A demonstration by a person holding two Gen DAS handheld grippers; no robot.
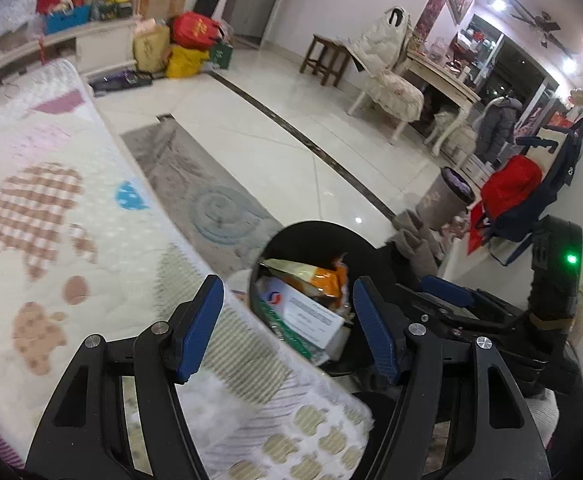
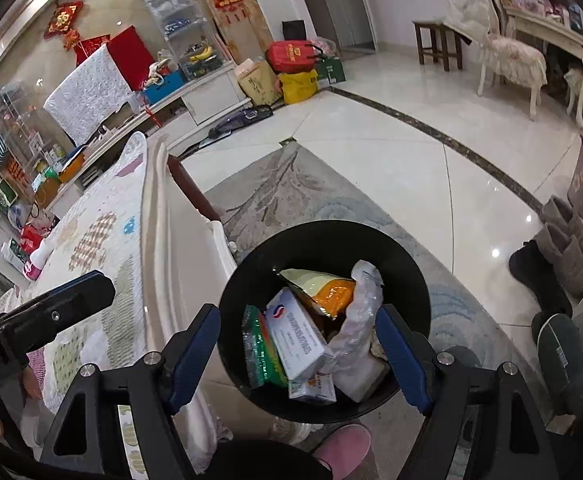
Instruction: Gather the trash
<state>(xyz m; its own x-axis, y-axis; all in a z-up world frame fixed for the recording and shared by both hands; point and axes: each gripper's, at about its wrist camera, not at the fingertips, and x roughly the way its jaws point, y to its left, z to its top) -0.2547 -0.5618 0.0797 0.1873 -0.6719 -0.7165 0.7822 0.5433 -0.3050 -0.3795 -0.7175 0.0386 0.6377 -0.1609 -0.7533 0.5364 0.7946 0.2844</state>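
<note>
On the floor beside the bed, a black bin stands partly on a grey rug, its rim close to the bed's edge. Contents: white box with red-and-blue logo, green packet left of it, orange-and-cream pouch behind, crumpled clear plastic to the right, small white-orange carton at the near side.

Right gripper hangs above the bin, jaws wide apart, nothing between them; blue pads frame the trash.

Left gripper sits over the patterned quilt at the bed's edge, jaws also wide and empty. Bin visible past its fingers, just beyond the quilt; the white box and orange pouch show inside.

Pink slipper just below the bin on the near side.
</note>
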